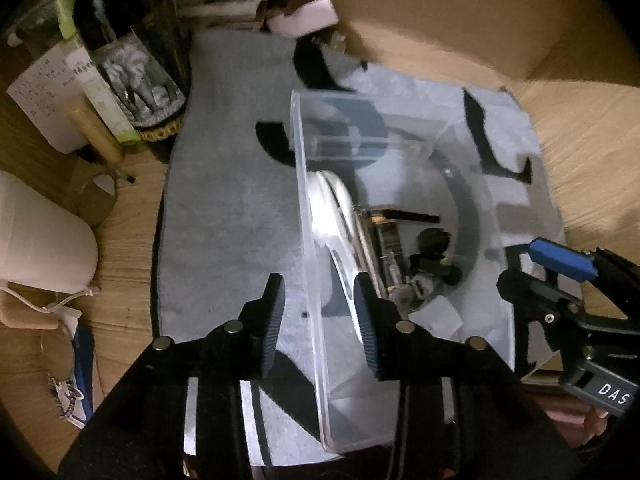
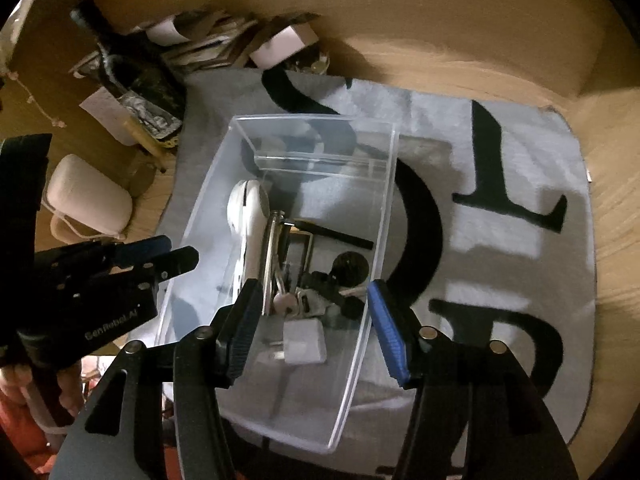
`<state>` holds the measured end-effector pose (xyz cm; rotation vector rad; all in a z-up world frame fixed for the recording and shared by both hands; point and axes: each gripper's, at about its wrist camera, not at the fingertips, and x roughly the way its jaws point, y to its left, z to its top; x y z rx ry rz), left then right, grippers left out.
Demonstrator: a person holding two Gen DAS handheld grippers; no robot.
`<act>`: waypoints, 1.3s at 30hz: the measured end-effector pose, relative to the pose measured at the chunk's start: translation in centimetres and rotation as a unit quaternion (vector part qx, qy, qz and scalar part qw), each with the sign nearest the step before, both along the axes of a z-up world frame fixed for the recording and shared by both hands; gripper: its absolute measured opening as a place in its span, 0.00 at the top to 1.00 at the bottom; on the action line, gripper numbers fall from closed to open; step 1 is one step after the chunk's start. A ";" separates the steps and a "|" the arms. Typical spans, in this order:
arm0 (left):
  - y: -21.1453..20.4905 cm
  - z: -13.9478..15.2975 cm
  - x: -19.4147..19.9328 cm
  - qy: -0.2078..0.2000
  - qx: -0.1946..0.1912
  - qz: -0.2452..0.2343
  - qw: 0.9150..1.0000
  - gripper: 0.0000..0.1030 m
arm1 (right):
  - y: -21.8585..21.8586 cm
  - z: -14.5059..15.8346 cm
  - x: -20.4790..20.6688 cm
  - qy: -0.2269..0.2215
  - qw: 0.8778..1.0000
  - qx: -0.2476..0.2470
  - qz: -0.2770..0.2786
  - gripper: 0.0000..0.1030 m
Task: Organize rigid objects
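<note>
A clear plastic bin (image 2: 200, 240) stands on a grey mat with black letters (image 2: 500, 260). Inside it lie a white curved object (image 2: 248, 208), a metal clip, several small black parts and a white plug cube (image 2: 304, 340). My right gripper (image 2: 316, 328) is open over the bin's near right corner, one finger inside and the blue pad just outside the right wall. In the left wrist view my left gripper (image 1: 320, 320) is open and straddles the bin's left wall (image 1: 308, 200) without pressing it. Each gripper also shows at the other view's edge.
A dark bottle (image 1: 132, 40), papers and a white pouch (image 1: 40, 232) crowd the wooden table left of the mat. A tape roll (image 1: 96, 196) lies near them. A cardboard box (image 1: 460, 12) rises behind the mat. A hand (image 2: 16, 380) holds the left gripper.
</note>
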<state>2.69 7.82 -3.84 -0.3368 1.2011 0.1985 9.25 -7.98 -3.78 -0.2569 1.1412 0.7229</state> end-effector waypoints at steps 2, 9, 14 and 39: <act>-0.4 1.0 -0.6 -0.018 0.001 -0.004 1.000 0.55 | -0.4 0.6 -0.6 -0.009 1.000 0.006 0.002 0.50; -1.9 4.4 -3.0 -0.096 0.012 -0.023 0.995 0.39 | -2.3 3.4 -3.2 -0.062 0.997 0.040 -0.005 0.34; -2.6 6.0 -4.7 -0.144 0.018 -0.036 0.989 0.26 | -3.2 4.7 -4.8 -0.093 0.994 0.057 -0.014 0.24; -3.1 7.1 -6.8 -0.177 0.043 -0.072 0.981 0.16 | -4.6 4.8 -6.6 -0.093 0.991 0.078 -0.061 0.19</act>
